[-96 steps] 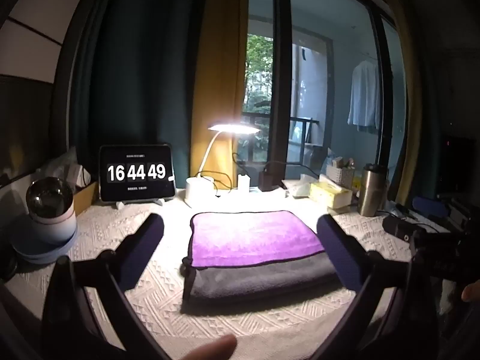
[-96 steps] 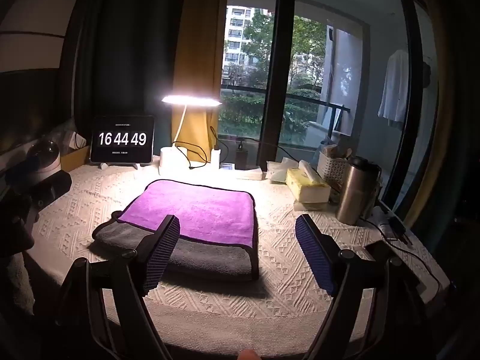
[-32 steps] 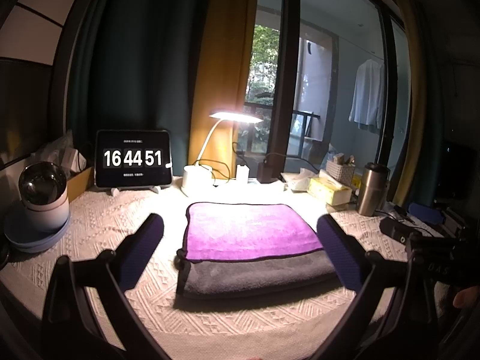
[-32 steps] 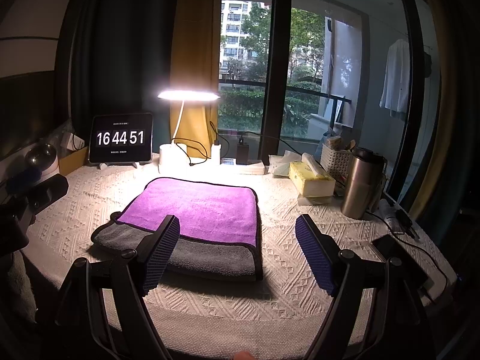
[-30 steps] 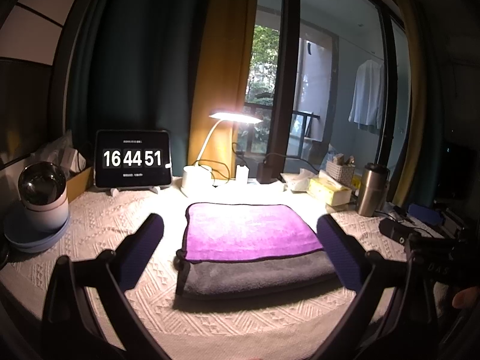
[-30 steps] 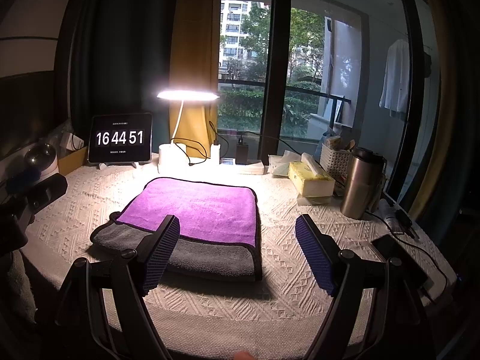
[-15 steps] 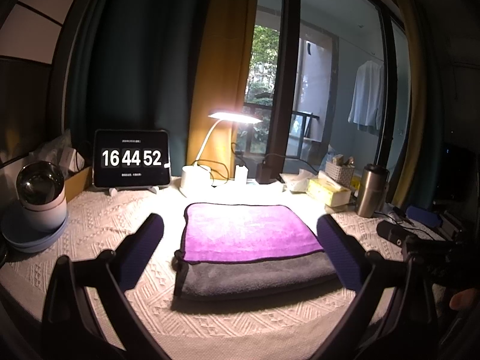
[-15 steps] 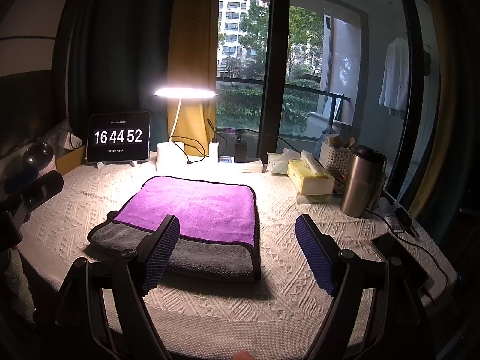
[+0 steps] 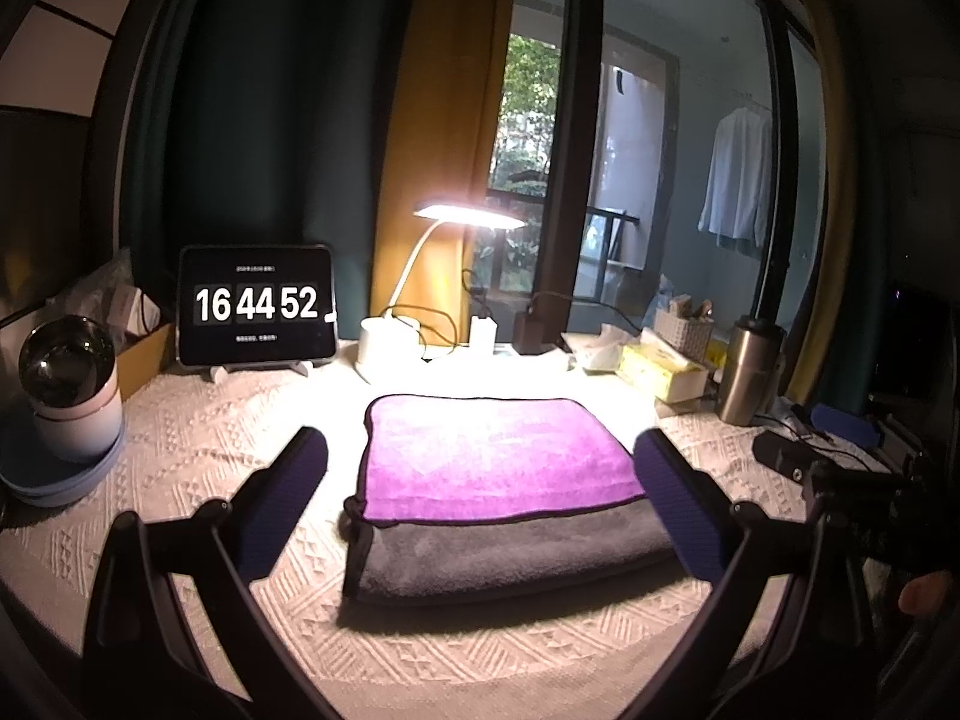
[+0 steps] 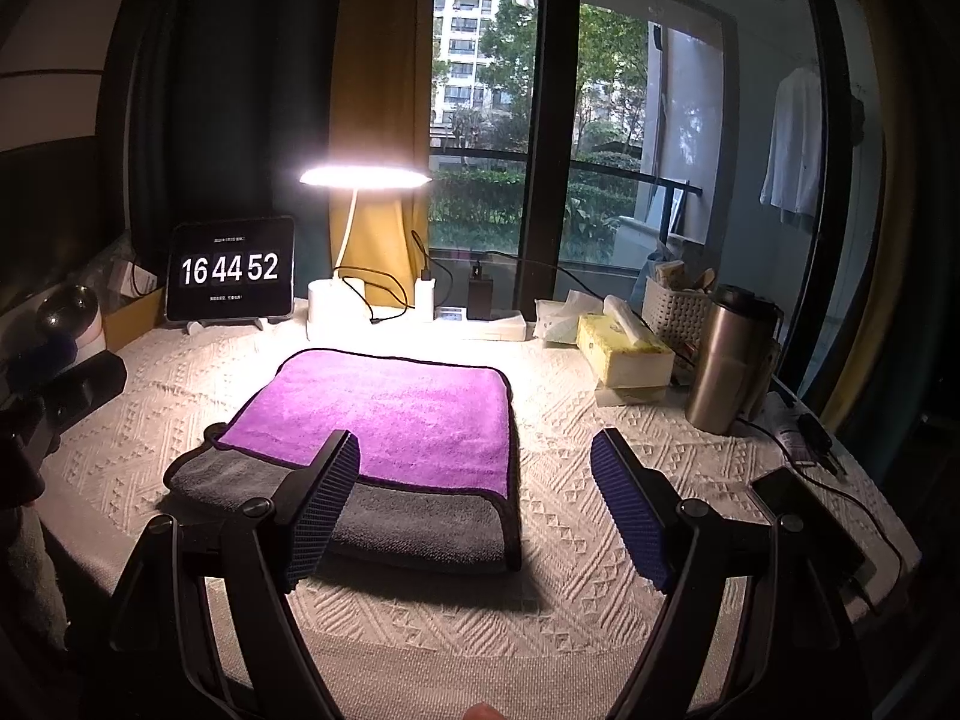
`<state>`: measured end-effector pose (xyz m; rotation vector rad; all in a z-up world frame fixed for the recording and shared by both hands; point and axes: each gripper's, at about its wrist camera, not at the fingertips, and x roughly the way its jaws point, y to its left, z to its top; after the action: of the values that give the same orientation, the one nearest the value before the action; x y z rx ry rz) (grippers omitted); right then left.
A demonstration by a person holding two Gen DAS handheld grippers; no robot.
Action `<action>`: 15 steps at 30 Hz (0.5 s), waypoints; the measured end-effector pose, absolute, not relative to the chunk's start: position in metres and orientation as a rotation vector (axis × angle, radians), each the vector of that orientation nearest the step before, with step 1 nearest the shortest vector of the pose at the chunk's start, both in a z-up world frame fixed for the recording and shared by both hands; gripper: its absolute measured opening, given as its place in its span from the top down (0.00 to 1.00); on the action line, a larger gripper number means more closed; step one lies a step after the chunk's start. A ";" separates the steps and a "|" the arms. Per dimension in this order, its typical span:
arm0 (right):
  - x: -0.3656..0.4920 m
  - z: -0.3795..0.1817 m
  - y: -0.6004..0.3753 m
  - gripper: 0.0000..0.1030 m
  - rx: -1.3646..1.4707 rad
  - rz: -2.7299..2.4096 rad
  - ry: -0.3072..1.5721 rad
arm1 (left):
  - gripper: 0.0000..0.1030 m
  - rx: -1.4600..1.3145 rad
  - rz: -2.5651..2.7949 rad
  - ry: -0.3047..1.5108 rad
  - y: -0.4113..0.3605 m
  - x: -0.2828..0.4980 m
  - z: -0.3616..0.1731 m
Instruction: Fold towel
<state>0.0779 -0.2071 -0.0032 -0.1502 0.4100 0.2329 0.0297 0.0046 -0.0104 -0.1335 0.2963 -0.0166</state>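
Observation:
A folded towel point(image 9: 498, 480), purple on top with a grey layer showing along its near edge, lies flat on the white textured tablecloth point(image 9: 198, 444) under a lit desk lamp. It also shows in the right wrist view point(image 10: 390, 414). My left gripper point(image 9: 480, 480) is open and empty, held back from the towel's near edge. My right gripper point(image 10: 474, 468) is open and empty, above the towel's near right corner. The right gripper's body shows at the right of the left wrist view point(image 9: 852, 480).
At the back stand a tablet clock point(image 9: 257, 305), the lamp's white base point(image 9: 390, 348), chargers and cables. A tissue box point(image 10: 624, 360), a basket point(image 10: 675, 309) and a steel tumbler point(image 10: 729, 360) are at the right. A round device point(image 9: 69, 384) is at the left. A phone point(image 10: 804, 516) lies at the right edge.
Both grippers have drawn back and risen slightly from the towel, staying open. The towel has not moved.

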 end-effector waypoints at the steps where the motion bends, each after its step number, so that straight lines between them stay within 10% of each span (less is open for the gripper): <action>1: 0.079 -0.003 -0.206 0.20 -0.149 0.232 0.411 | 0.01 -0.133 -0.016 0.300 0.005 0.032 -0.010; 15: 0.114 -0.016 -0.208 0.20 -0.139 0.229 0.474 | 0.01 -0.157 0.020 0.422 0.020 0.075 -0.030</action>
<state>0.1139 -0.2078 -0.0161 -0.1392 0.4739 0.2290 0.0755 0.0199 -0.0297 -0.1569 0.4224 0.0198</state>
